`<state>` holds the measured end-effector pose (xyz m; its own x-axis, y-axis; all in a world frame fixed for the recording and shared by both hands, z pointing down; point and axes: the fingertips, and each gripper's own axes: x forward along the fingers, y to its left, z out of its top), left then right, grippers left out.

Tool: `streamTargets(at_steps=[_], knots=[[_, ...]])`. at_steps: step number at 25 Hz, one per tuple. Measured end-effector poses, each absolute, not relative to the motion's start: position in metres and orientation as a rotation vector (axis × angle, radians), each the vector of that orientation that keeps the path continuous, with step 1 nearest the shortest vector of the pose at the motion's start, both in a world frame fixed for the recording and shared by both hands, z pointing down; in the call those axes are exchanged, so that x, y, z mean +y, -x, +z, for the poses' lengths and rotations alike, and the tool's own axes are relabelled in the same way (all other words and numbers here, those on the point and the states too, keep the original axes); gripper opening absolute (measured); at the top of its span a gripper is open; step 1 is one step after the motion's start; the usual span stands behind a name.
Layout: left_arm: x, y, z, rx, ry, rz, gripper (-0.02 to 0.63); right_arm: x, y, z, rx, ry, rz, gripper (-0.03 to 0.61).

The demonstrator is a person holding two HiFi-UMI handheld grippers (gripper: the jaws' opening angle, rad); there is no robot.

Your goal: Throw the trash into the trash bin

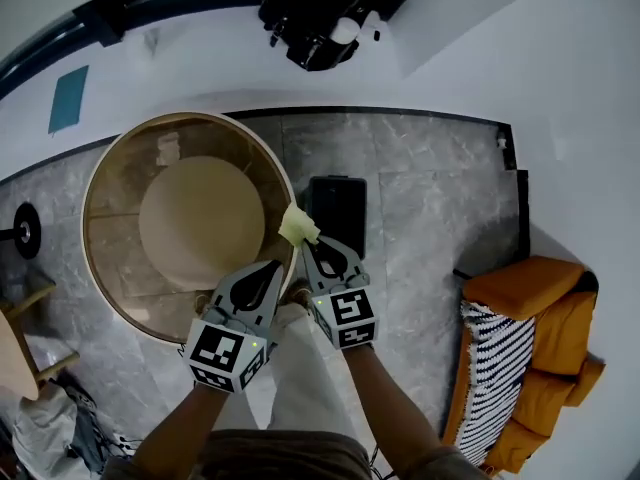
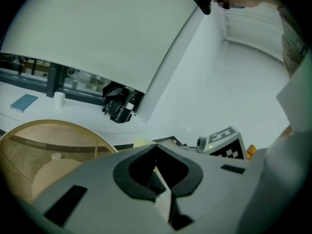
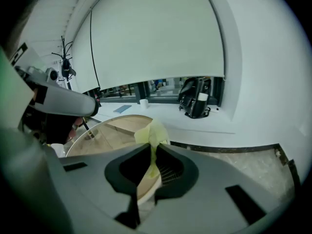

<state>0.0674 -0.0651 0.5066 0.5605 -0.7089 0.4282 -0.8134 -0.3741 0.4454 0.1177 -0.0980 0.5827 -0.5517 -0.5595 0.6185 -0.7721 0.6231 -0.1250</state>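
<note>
Forearms [image 1: 388, 400] reach in from the head view's bottom edge, a gripper in each hand. Trash [image 1: 298, 226], a crumpled yellow-green scrap, is pinched at the tips of the right gripper [image 1: 308, 245], over the table's [image 1: 92, 183] right edge. It is probably being carried to the dark bin [image 1: 337, 213] on the floor just beyond. Left gripper [image 1: 277, 265] is closed on nothing alongside. Only the right gripper view shows the scrap squeezed between jaws; the bin shows plainly only in the head view.

We see a crumpled matt paper scrap [image 1: 298, 225], the right gripper [image 1: 306, 240] of smooth grey plastic, a wood-rimmed glass table [image 1: 180, 117], a glossy stone floor [image 1: 430, 198].
</note>
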Motion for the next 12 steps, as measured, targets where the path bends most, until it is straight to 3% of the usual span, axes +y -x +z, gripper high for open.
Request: streamTargets(at_steps=[7, 12], knots=[[-0.074, -0.168, 0.501, -1.069, -2.266, 0.256, 0.020, -0.098, -0.232, 0.584, -2.221, -1.214, 0.572, 0.048], [-0.078, -0.197, 0.505, -1.026, -2.288, 0.278, 0.020, -0.097, -0.271, 0.593, -2.185, -1.281, 0.604, 0.048]])
